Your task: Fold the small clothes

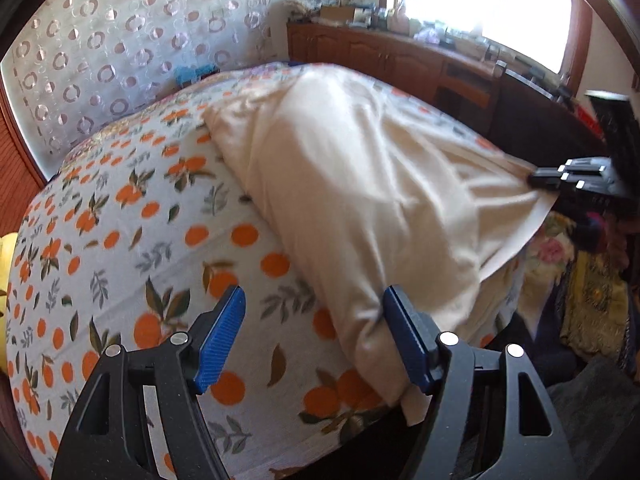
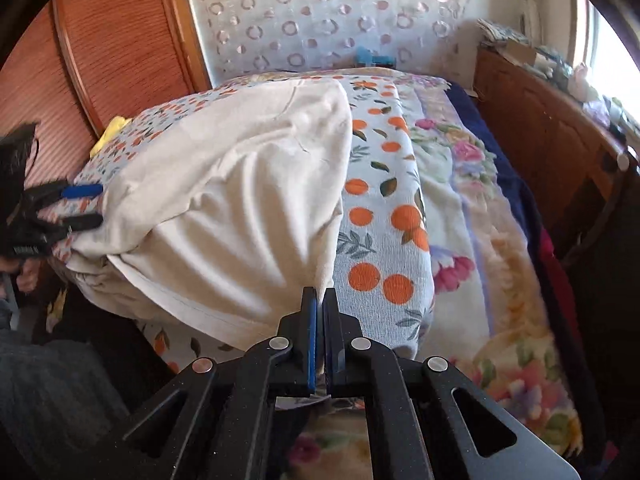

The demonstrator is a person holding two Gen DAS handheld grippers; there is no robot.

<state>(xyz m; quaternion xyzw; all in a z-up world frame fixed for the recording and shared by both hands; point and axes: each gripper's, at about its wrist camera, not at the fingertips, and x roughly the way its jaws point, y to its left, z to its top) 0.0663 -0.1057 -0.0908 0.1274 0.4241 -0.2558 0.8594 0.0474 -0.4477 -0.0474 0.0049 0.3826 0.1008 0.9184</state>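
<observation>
Stretching across the orange-print bedspread [image 1: 132, 248], the cream garment [image 1: 360, 184] hangs between the two grippers, its middle lifted in soft folds and its far end lying on the bed. The right gripper [image 2: 319, 300] has its blue fingers pressed together on the garment's near corner, the cloth pinched right at the tips. In the left wrist view that same gripper [image 1: 538, 180] shows at the right edge, blurred, and half cut off by the frame. The left gripper [image 1: 314, 320] has its jaws spread wide; the garment's bunched end drapes against the inner face of the right-hand finger [image 1: 404, 336], and whether any cloth is caught there cannot be told. The underside of the garment is hidden, and its lower hem drops out of sight behind the gripper body. A floral blanket [image 2: 500, 280] covers the bed's right side.
</observation>
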